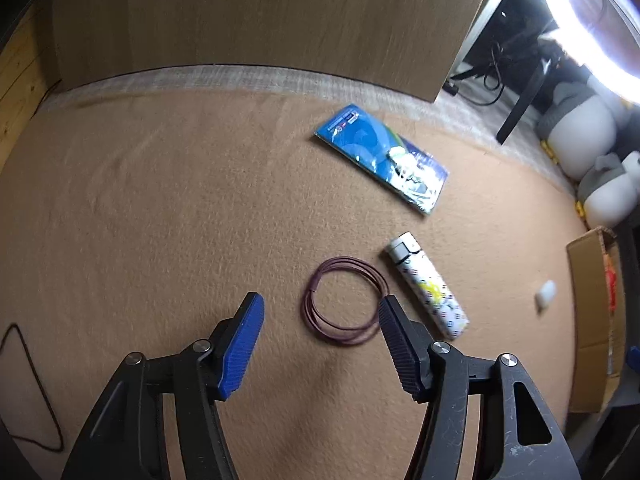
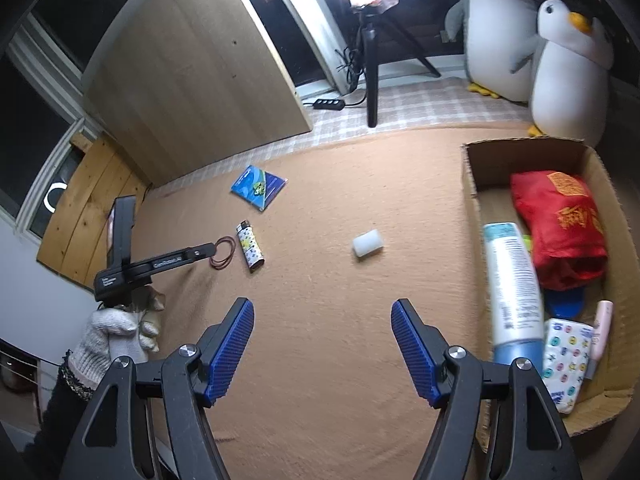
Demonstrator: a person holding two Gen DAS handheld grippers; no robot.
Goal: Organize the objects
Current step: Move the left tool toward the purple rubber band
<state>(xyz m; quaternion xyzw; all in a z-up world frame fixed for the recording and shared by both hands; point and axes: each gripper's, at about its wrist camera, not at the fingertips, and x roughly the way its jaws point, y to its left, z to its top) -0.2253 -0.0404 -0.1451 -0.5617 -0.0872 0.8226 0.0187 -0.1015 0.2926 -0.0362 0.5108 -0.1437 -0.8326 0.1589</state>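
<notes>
Step in hand, as I judge it: collecting the loose items from the brown cloth (image 2: pixel 320 280) into the cardboard box (image 2: pixel 472 184) at its right edge. 4 items remain out: a blue packet (image 1: pixel 382 158) toward the far edge, a patterned lighter (image 1: pixel 426 286), a coil of purple cord (image 1: pixel 344 300) just beside the lighter, and a small white cylinder (image 2: pixel 368 243) lying alone between the lighter and the box.

My left gripper (image 1: pixel 320 308) points steeply down over the coil. Its jaws are released and empty; the right finger (image 1: pixel 400 348) overlaps the coil's edge in the left wrist view, but whether it touches I cannot tell. The right wrist view shows the gloved hand (image 2: pixel 116 334) carrying it at the left edge of the cloth.

My right gripper (image 2: pixel 322 316) tilts down over bare cloth near the near edge, jaws released, holding nothing.

Next move, probably: centre the left jaws across the coil, lower to the cloth, clench. The cord is thin and flat, so the tips must reach the fabric.
</notes>
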